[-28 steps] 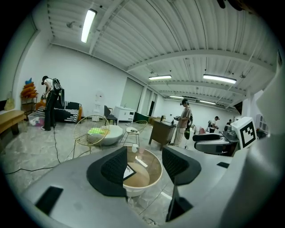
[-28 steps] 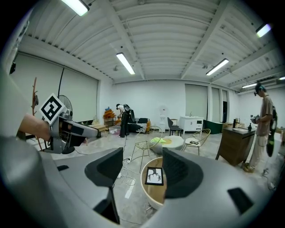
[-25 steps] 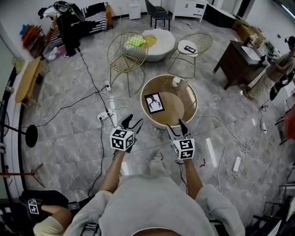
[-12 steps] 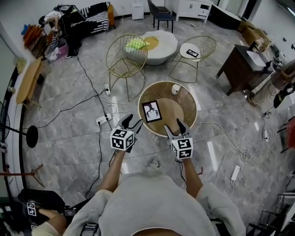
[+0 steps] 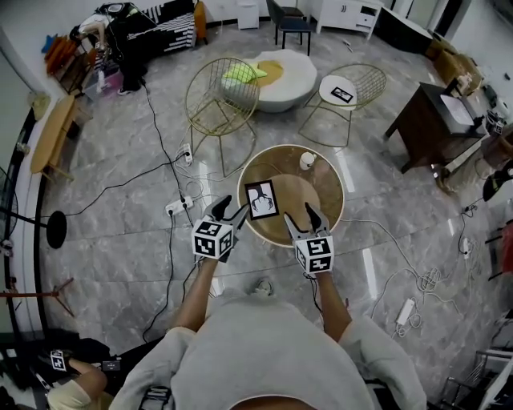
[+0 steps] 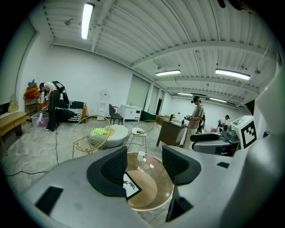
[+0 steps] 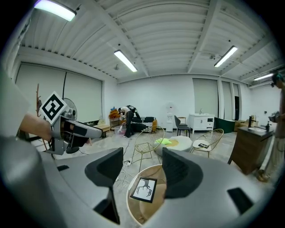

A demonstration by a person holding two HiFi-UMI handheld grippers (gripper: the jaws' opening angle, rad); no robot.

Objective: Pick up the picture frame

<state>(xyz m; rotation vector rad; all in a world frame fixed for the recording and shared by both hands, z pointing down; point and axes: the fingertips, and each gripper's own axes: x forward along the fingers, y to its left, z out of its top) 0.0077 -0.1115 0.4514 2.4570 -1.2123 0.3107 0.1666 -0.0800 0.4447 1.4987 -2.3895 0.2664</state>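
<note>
Floor: grey marble floor [image 5: 112, 240], glossy. Black cables [image 5: 160, 136] and a white power strip [image 5: 180, 206] trail across it.

Furniture: we log a round glass-topped bench [image 5: 341, 192] at centre. Behind it stands one gold wire chair [image 5: 220, 100], with a second wire chair [image 5: 349, 92] to its right. A white round pouf [image 5: 280, 76] sits between them, farther back. A dark wooden desk [image 5: 433, 120] is at right, a white cabinet [image 5: 349, 12] by the far wall.

Walls [image 6: 75, 75] white. The ribbed ceiling [image 6: 178, 31] carries lit tube lights [image 6: 87, 20].
</note>
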